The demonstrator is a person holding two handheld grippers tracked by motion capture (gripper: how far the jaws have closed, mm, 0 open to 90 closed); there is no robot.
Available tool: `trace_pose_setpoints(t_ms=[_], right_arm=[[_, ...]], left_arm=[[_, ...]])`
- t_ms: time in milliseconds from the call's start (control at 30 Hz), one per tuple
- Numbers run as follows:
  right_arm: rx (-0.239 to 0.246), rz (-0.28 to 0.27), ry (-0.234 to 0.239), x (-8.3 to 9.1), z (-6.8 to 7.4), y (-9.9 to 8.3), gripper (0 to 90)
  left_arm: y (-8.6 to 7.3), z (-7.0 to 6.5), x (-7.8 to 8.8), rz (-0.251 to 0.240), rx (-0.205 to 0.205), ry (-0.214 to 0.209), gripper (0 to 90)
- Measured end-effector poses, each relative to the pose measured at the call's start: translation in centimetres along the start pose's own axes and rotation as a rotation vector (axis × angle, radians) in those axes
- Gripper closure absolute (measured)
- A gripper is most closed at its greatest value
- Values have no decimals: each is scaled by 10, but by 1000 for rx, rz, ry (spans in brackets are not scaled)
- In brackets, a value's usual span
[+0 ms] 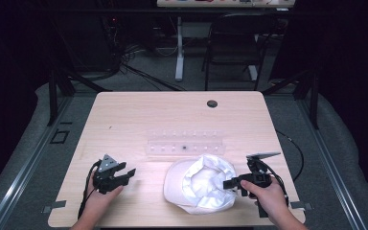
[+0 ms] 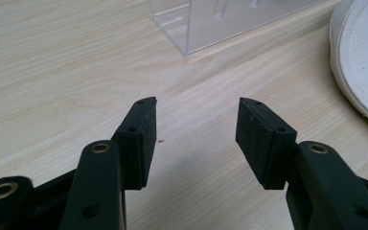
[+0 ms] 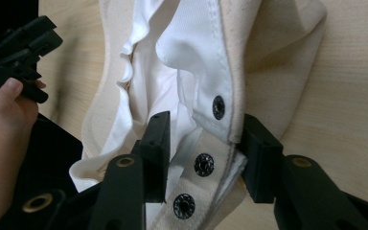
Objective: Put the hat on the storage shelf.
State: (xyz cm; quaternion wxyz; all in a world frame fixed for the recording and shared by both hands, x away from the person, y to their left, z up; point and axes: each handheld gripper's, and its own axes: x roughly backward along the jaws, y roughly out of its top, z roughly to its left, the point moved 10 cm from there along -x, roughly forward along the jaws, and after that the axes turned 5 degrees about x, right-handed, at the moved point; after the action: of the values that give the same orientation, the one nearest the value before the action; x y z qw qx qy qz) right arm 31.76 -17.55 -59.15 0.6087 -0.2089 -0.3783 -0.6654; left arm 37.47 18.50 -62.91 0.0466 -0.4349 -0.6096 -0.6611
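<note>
A white cap (image 1: 199,184) lies upside down on the wooden table (image 1: 139,115), in the lower centre-right of the high view, with its brim pointing toward the left of the frame and its open inside facing up.

The right gripper (image 1: 230,183), held in the person's right hand (image 1: 268,196) at the lower right of the high view, reaches to the rear edge of the cap. In the right gripper view its jaws stand on either side of the cap's back strap (image 3: 206,163), a band of cream fabric carrying black snap studs (image 3: 203,164). The jaws have a gap between them with the strap inside it; whether both pads press on the fabric cannot be told. The white lining (image 3: 148,81) of the cap bunches up above the jaws in that view.

The left gripper (image 1: 124,172), held in the left hand (image 1: 98,194) at the lower left of the high view, sits low over bare table, well apart from the cap. In the left gripper view its jaws are spread wide with nothing between them, and wood grain shows in the gap.

A clear plastic rack (image 1: 184,142) lies on the table just behind the cap, in the centre of the high view. Its corner (image 2: 191,24) appears at the top of the left gripper view, and the cap's brim (image 2: 364,57) at the right edge.
</note>
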Motion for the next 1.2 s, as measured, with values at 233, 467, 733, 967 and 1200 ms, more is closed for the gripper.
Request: trace_pose_setpoints(t_ms=[233,467,733,967,1200], right_arm=[[16,9,-3,4,3,2,695],[-8,24,1,4,5,5,743],[6,35,-32,9,7,10,794],[-5,57,-94,16,10,16,803],[10,84,-153,21,14,21,805]], left_arm=[[0,0,0,-1,8,0,495],[0,0,0,-3,9,1,495],[0,1,0,-6,14,3,495],[0,1,0,-6,13,4,494],[1,2,0,-9,11,4,495]])
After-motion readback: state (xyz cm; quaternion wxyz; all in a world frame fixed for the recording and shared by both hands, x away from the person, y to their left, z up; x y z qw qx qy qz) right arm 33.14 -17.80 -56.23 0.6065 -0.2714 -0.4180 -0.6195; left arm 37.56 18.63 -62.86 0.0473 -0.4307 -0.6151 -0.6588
